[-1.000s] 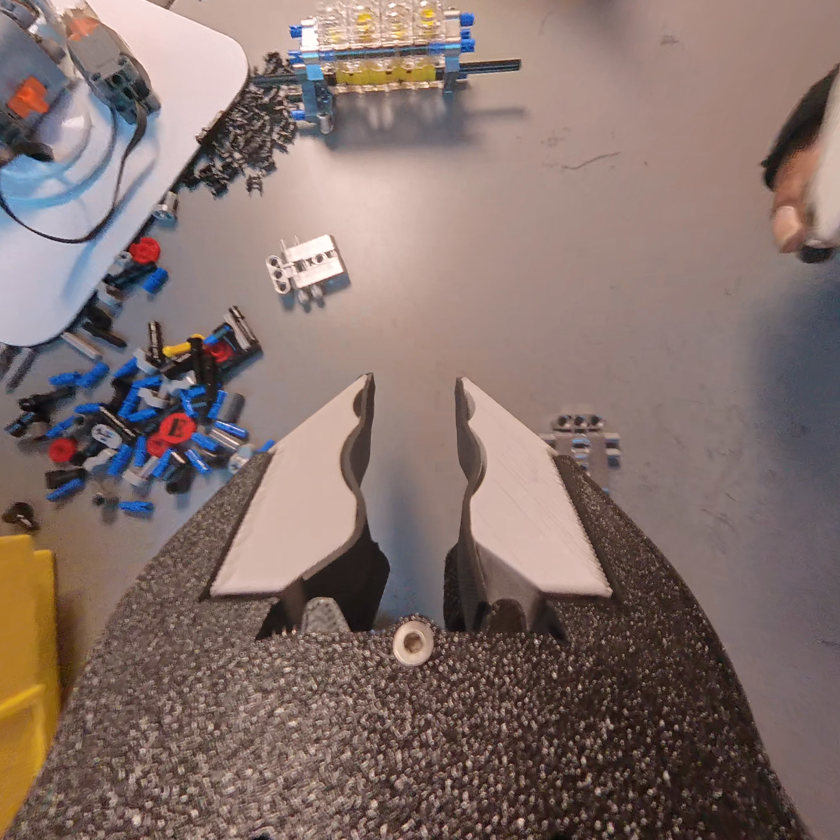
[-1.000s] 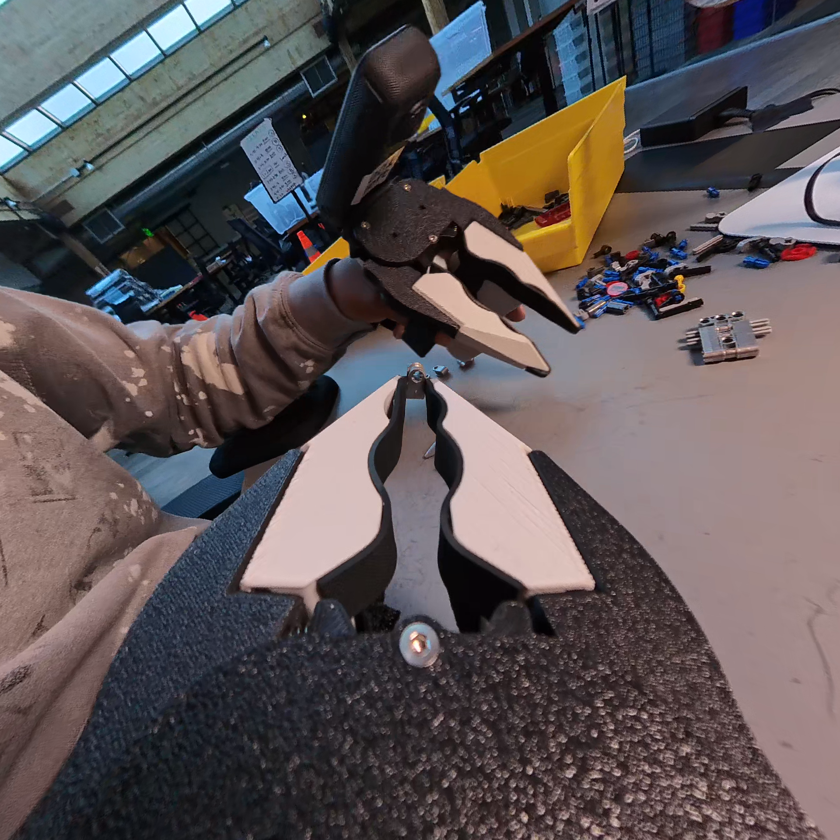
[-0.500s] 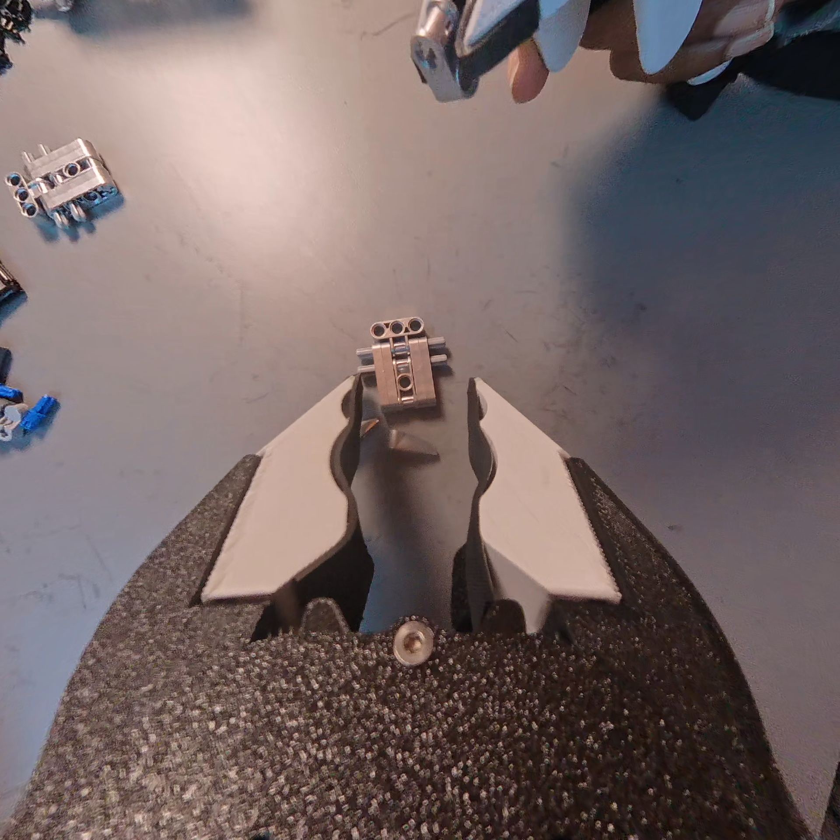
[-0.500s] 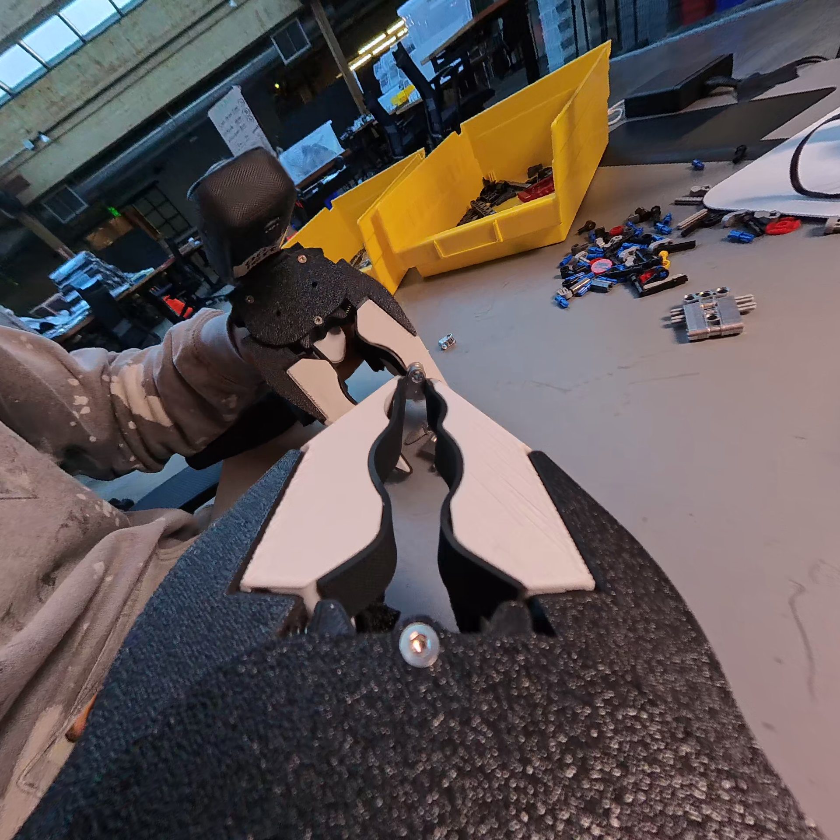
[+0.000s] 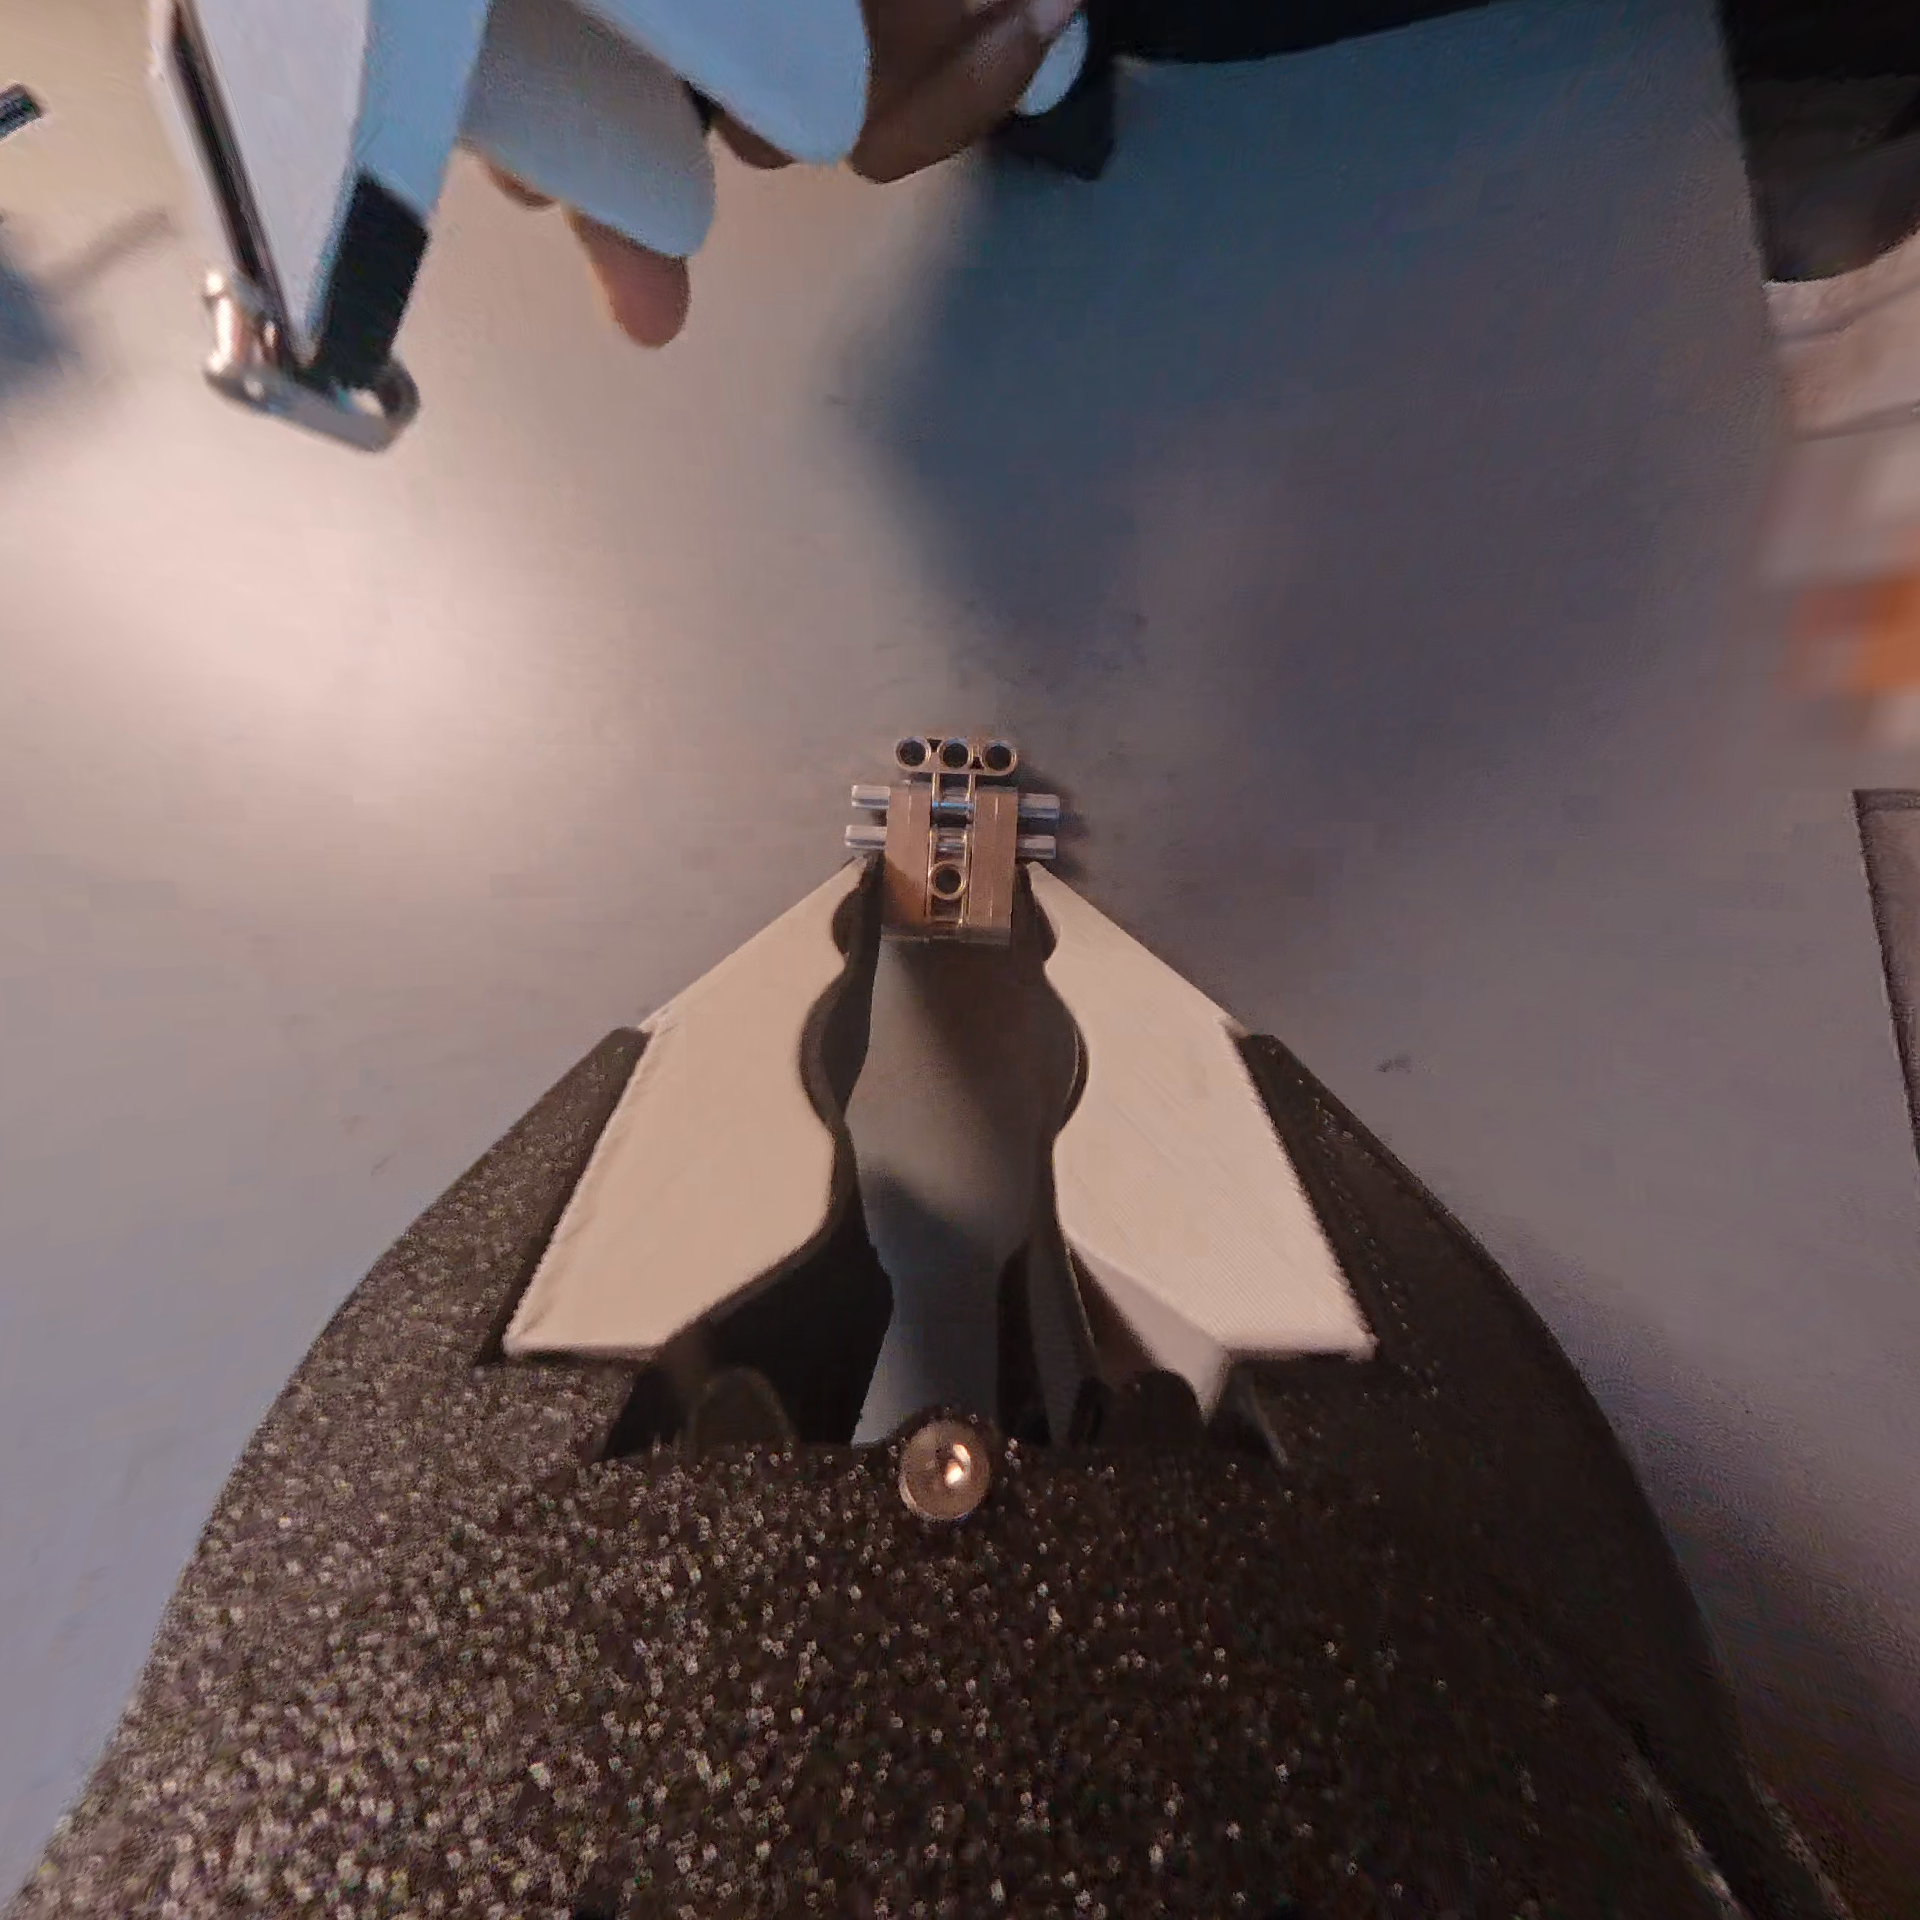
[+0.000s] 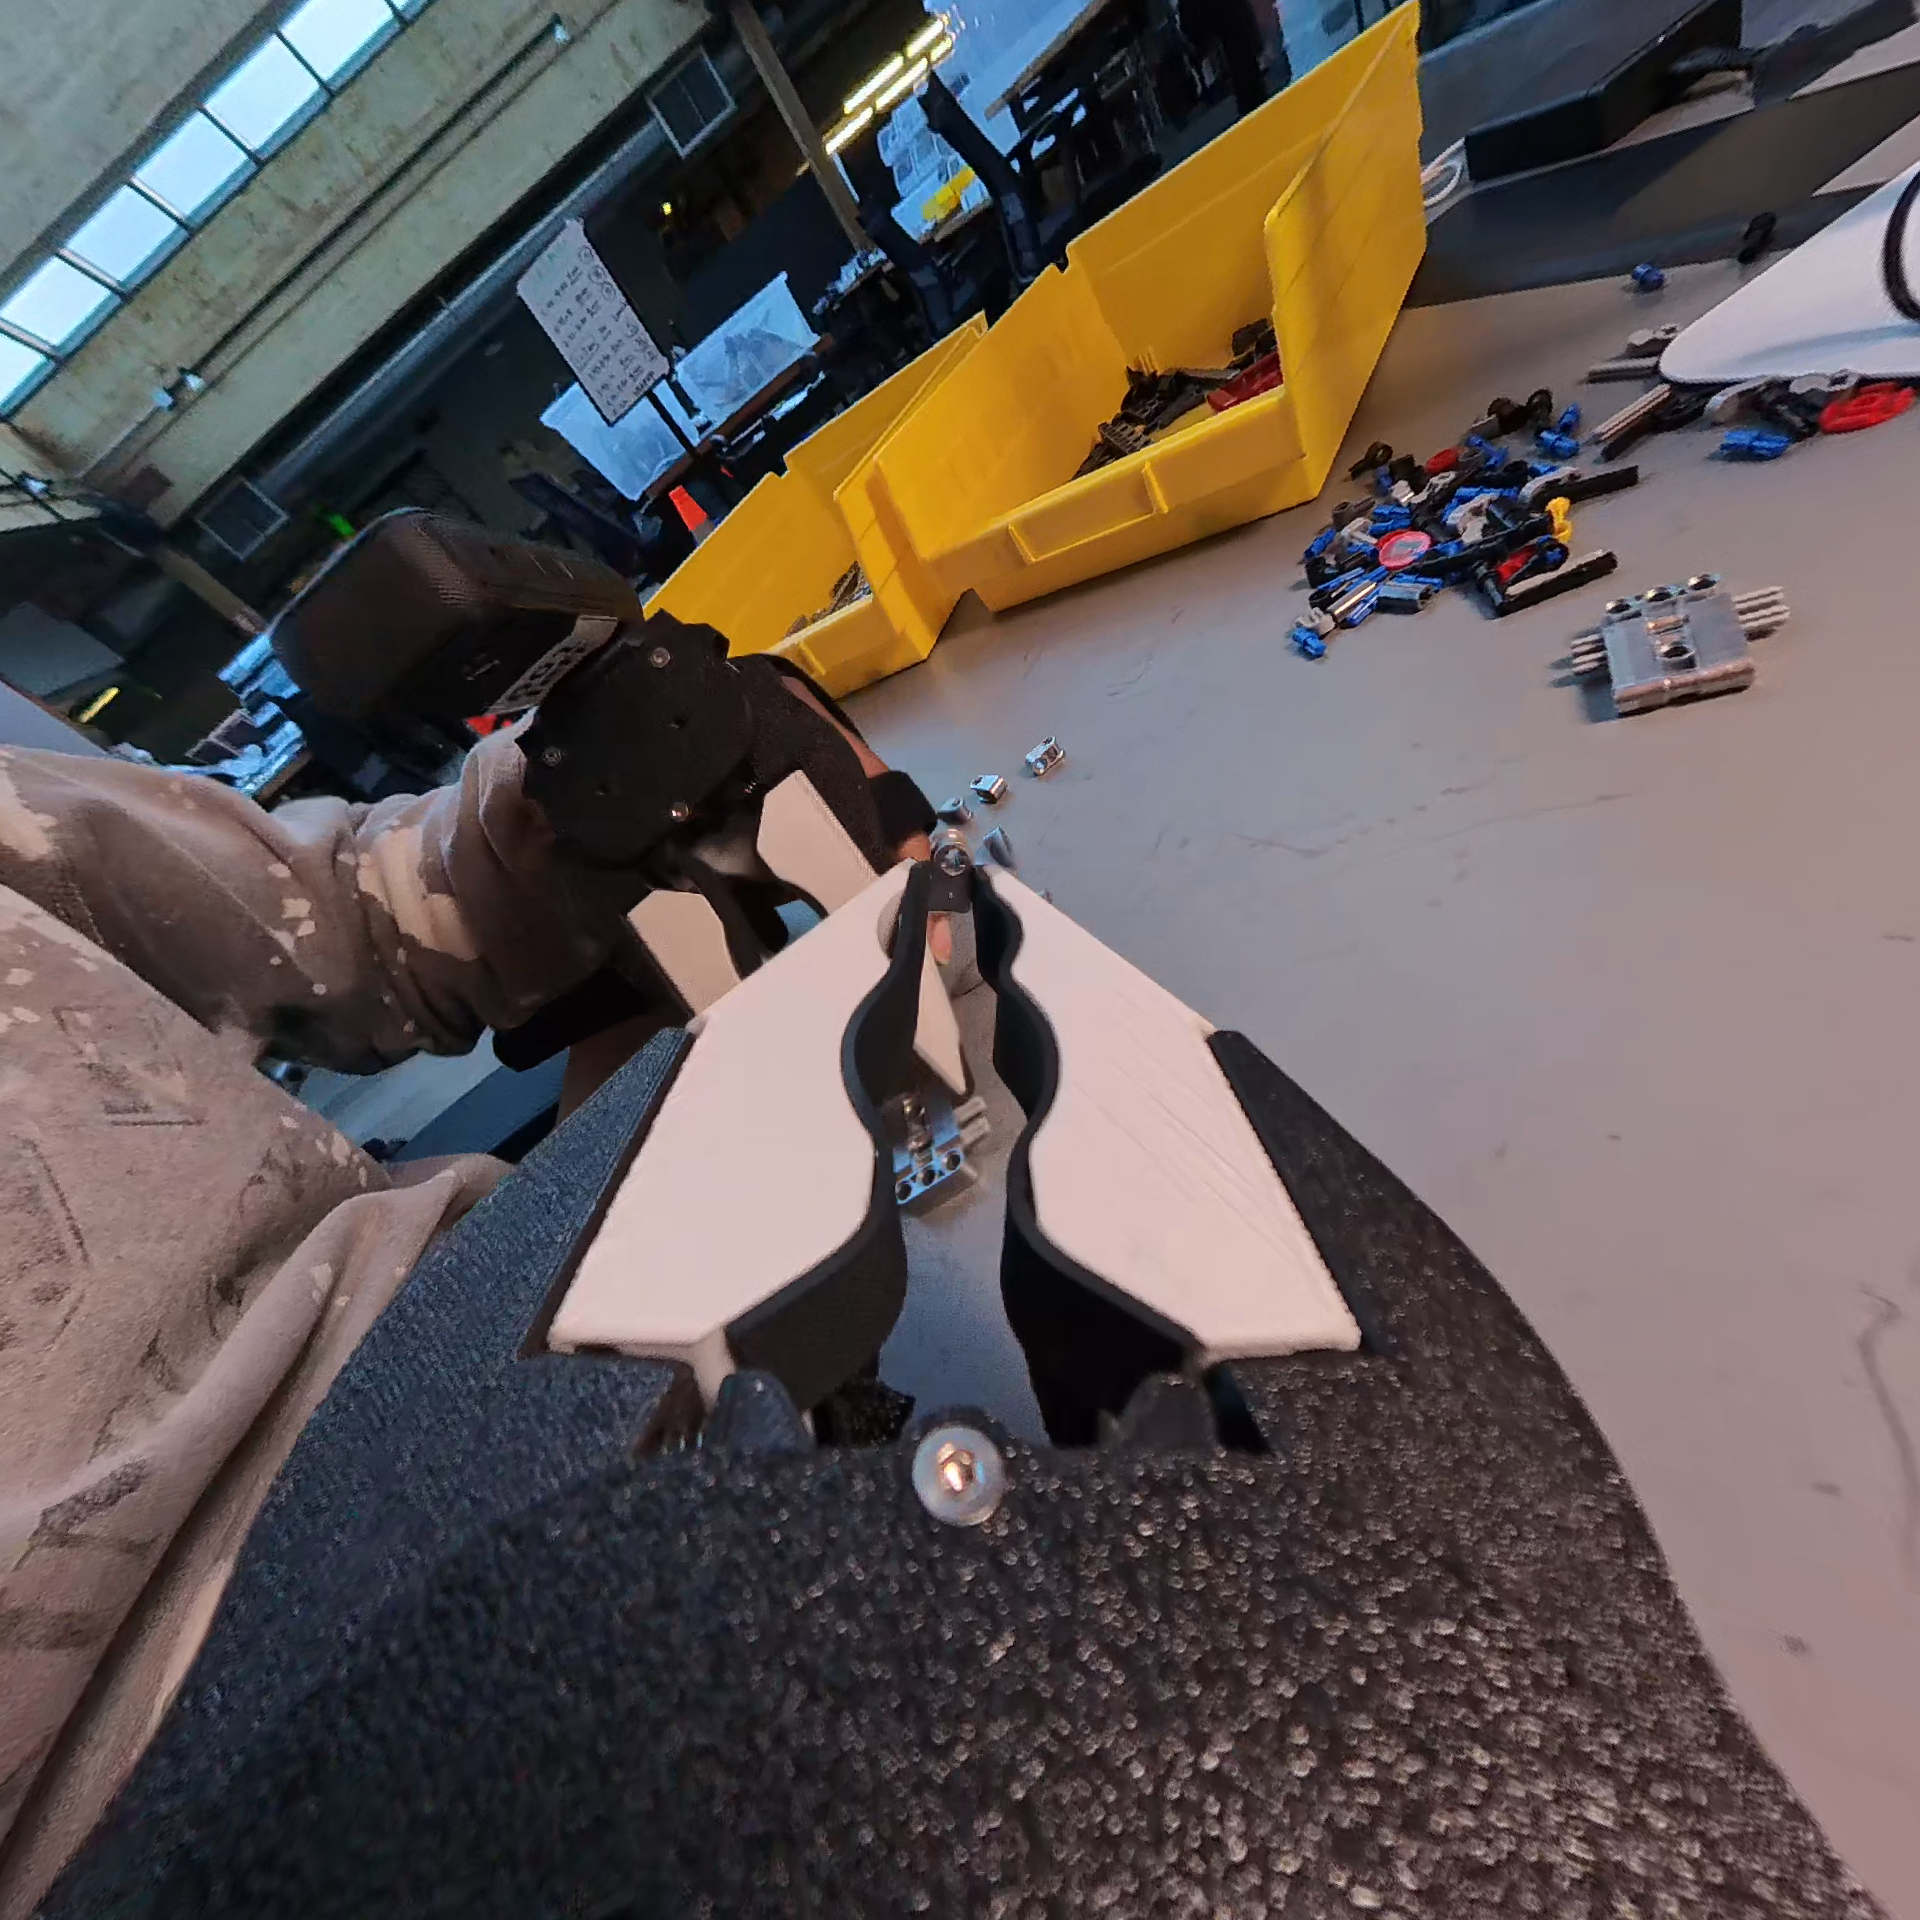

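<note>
Grey plastic fills the tips of the left gripper [image 5: 948, 883]: its jaws are closed against the sides of a small grey brick assembly [image 5: 951, 844], a studded block with a three-hole beam at its far end and pin ends sticking out on both sides. The assembly sits on, or just above, the grey table [image 5: 416, 831]; which of the two I cannot tell.

Near it, the right gripper [image 6: 948, 871] has its jaws together on a small silver connector piece [image 6: 951, 854], which is seen at the upper left of the left wrist view as a metal-looking link at the fingertips. The person's bare fingers [image 5: 644, 286] curl beside it.

Farther off lie a second grey assembly [image 6: 1673, 649], a loose pile of blue, black and red parts [image 6: 1455, 540], a few tiny silver connectors [image 6: 1044, 755], two yellow bins [image 6: 1195, 416] and a white board [image 6: 1818, 322].

The hold on the assembly is by the fingertips alone, so I judge it could twist or slip out if pushed from the front. The protruding pins could snag a finger, and the silver connector is pinched at the very tip, so it could drop.
</note>
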Demonstrator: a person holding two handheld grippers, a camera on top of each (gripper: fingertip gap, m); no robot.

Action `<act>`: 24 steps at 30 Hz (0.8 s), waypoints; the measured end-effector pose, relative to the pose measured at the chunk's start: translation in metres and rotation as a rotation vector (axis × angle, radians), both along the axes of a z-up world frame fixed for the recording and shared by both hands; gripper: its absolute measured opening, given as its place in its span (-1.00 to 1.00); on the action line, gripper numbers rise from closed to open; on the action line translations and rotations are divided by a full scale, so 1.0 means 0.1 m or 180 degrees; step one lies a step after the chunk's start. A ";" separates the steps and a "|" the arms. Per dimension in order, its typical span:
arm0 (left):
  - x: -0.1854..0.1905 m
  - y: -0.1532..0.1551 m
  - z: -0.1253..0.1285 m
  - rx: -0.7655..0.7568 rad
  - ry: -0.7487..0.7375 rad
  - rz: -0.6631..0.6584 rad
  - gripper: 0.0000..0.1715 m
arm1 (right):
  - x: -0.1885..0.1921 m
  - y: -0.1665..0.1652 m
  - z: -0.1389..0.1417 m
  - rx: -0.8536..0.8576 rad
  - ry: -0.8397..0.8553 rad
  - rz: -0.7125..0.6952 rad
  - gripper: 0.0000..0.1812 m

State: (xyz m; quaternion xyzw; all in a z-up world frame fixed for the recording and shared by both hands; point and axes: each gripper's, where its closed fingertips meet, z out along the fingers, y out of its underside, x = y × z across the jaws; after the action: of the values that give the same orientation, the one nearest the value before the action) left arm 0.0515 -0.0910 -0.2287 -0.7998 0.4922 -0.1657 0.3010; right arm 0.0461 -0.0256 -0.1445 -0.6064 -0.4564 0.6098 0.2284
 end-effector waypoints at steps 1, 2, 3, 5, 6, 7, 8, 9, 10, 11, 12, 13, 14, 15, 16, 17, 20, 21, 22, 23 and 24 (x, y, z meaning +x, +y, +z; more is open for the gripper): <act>0.05 -0.04 0.00 -0.0011 -0.0017 -0.0098 -0.72 | 0.00 -0.03 -0.04 -0.0009 -0.0075 0.0065 -0.93; 0.08 -0.05 0.00 -0.0020 -0.0027 -0.0147 -0.72 | 0.01 -0.06 -0.08 -0.0007 -0.0166 0.0122 -0.93; 0.10 -0.06 0.00 -0.0026 -0.0032 -0.0174 -0.72 | 0.01 -0.09 -0.12 0.0000 -0.0246 0.0177 -0.93; 0.11 -0.05 0.00 -0.0012 -0.0045 -0.0178 -0.69 | 0.02 -0.14 -0.17 0.0002 -0.0341 0.0284 -0.93; 0.11 -0.05 0.00 -0.0009 -0.0059 -0.0160 -0.67 | 0.02 -0.15 -0.19 -0.0003 -0.0377 0.0314 -0.93; 0.10 -0.05 0.01 -0.0008 -0.0092 -0.0124 -0.66 | 0.03 -0.16 -0.21 -0.0009 -0.0418 0.0339 -0.92; 0.10 -0.04 0.03 -0.0020 -0.0147 -0.0071 -0.66 | 0.03 -0.16 -0.23 -0.0008 -0.0456 0.0355 -0.92; 0.08 -0.04 0.06 -0.0042 -0.0209 -0.0001 -0.66 | 0.03 -0.15 -0.24 -0.0006 -0.0483 0.0364 -0.92; 0.06 -0.03 0.08 -0.0067 -0.0261 0.0100 -0.66 | 0.03 -0.15 -0.25 -0.0001 -0.0500 0.0376 -0.93; 0.03 -0.01 0.10 -0.0110 -0.0300 0.0237 -0.66 | 0.03 -0.14 -0.26 0.0007 -0.0518 0.0388 -0.93; 0.01 -0.01 0.11 -0.0194 -0.0345 0.0401 -0.66 | 0.02 -0.14 -0.27 0.0023 -0.0536 0.0394 -0.93; 0.00 -0.02 0.11 -0.0305 -0.0408 0.0569 -0.66 | 0.02 -0.13 -0.27 0.0040 -0.0554 0.0399 -0.93; -0.01 -0.03 0.11 -0.0391 -0.0473 0.0739 -0.66 | 0.02 -0.12 -0.28 0.0067 -0.0573 0.0409 -0.93; -0.01 -0.03 0.12 -0.0439 -0.0533 0.0911 -0.66 | 0.01 -0.11 -0.29 0.0103 -0.0601 0.0432 -0.93; -0.01 -0.03 0.12 -0.0478 -0.0604 0.1064 -0.66 | 0.02 -0.12 -0.30 0.0139 -0.0636 0.0478 -0.92; 0.00 -0.04 0.12 -0.0529 -0.0680 0.1186 -0.64 | 0.02 -0.14 -0.31 0.0170 -0.0676 0.0550 -0.92; 0.05 -0.06 0.05 -0.0552 -0.0679 0.1336 -0.58 | 0.05 -0.18 -0.40 0.0325 -0.0869 0.0801 -0.92; 0.06 -0.05 0.03 -0.0486 -0.0628 0.1343 -0.59 | 0.06 -0.19 -0.43 0.0382 -0.0925 0.0881 -0.92; 0.06 -0.04 0.03 -0.0420 -0.0572 0.1340 -0.59 | 0.07 -0.21 -0.44 0.0420 -0.0953 0.0965 -0.92; 0.07 -0.03 0.02 -0.0368 -0.0502 0.1328 -0.61 | 0.07 -0.22 -0.45 0.0443 -0.0957 0.1025 -0.92; 0.07 -0.03 0.01 -0.0319 -0.0433 0.1295 -0.62 | 0.08 -0.23 -0.45 0.0447 -0.0952 0.1074 -0.92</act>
State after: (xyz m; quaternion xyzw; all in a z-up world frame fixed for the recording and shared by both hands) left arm 0.0590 -0.0939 -0.2276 -0.8835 0.2905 -0.1794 0.3207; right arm 0.0537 -0.0489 -0.1899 -0.5878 -0.6213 0.5095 0.0946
